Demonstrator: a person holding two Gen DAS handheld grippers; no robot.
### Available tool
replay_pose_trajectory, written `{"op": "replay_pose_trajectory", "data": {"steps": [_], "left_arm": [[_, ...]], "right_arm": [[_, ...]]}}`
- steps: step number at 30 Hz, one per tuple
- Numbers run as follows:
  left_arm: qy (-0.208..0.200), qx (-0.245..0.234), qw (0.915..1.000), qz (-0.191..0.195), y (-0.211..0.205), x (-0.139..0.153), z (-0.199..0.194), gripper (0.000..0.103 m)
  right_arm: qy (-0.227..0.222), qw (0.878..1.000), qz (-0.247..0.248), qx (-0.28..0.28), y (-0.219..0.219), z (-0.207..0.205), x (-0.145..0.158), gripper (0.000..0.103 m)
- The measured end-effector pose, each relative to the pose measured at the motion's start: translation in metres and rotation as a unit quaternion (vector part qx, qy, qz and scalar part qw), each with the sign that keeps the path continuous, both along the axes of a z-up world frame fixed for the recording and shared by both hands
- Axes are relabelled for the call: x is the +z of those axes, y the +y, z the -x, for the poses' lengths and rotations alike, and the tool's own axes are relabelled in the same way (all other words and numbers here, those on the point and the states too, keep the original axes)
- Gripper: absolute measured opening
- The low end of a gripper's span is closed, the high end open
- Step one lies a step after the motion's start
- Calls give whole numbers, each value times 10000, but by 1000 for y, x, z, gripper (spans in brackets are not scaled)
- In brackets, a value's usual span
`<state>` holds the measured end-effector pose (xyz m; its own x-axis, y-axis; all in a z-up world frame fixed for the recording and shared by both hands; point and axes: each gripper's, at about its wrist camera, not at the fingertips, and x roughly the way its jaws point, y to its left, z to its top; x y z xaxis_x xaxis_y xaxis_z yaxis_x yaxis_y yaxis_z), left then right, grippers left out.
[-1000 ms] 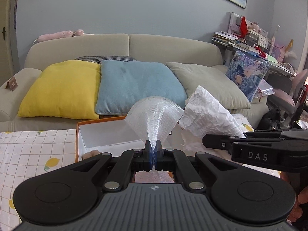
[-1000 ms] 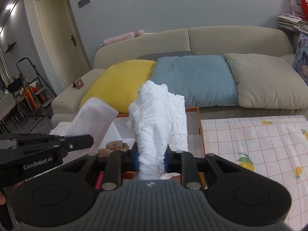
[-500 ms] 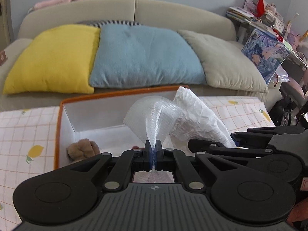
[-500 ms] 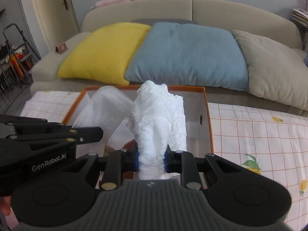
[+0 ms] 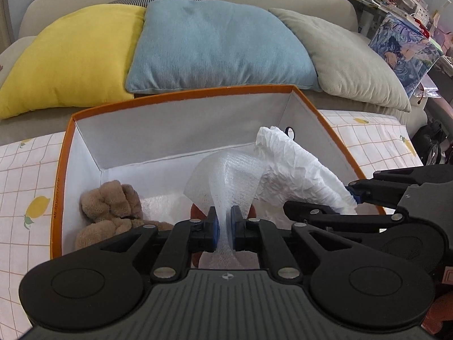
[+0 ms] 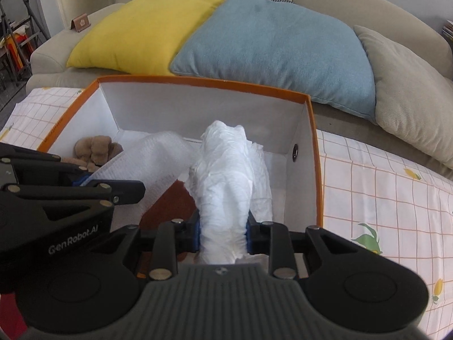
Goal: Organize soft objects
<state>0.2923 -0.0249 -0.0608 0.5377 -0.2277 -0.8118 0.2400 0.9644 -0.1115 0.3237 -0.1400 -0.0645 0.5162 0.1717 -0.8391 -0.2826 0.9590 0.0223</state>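
Both tools hang over the orange-rimmed box [image 5: 311, 107]. The left tool [image 5: 223, 221], opening, pinches mesh cloth [image 5: 226, 178]; the right tool [image 6: 223, 226], opening, grips crumpled paper [image 6: 226, 170]. A plush toy [image 5: 110, 206] fills the box's left corner.

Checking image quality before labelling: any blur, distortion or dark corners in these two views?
Left wrist view: sharp, fisheye bends the orange-rimmed box edges, corners vignetted dark. Right wrist view: slightly softer, the white crumpled cloth nearly blown out, the same dark corners.
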Motion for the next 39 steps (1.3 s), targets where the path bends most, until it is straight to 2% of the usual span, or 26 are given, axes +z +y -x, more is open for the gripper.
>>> {"op": "replay_pose_trajectory", "data": {"steps": [3, 5, 7, 8, 13, 19, 21, 28, 34, 39], "left_arm": [[-3, 46, 10000, 3, 4, 1, 2, 14], [-17, 99, 9999, 27, 6, 4, 4, 26], [-72, 178, 9998, 29, 9, 9, 7, 31], [-112, 205, 9997, 17, 10, 12, 8, 32], [-625, 303, 9973, -222, 11, 33, 25, 46], [-1166, 268, 9919, -419, 9, 57, 57, 49], [-1360, 257, 9891, -492, 8, 64, 71, 50], [-1750, 246, 9835, -380, 7, 79, 123, 50], [-1753, 94, 9842, -219, 6, 76, 167, 50], [-1563, 48, 9876, -125, 8, 61, 202, 50]], "right_arm": [[5, 10000, 66, 68, 1, 2, -1, 35], [-8, 9999, 73, 70, 0, 4, 1, 37], [-37, 9999, 68, 68, 0, 5, 5, 38], [-58, 9999, 69, 61, -1, 6, 7, 43], [-274, 9996, 83, -3, -4, 16, 27, 55], [-654, 9978, 63, 52, -8, 44, 59, 60], [-822, 9966, 25, 39, -10, 58, 69, 67], [-1330, 9907, -235, -169, -23, 115, 93, 69], [-1382, 9897, -207, -322, -37, 168, 84, 69], [-1120, 9908, -340, -683, -54, 205, 65, 70]]}}
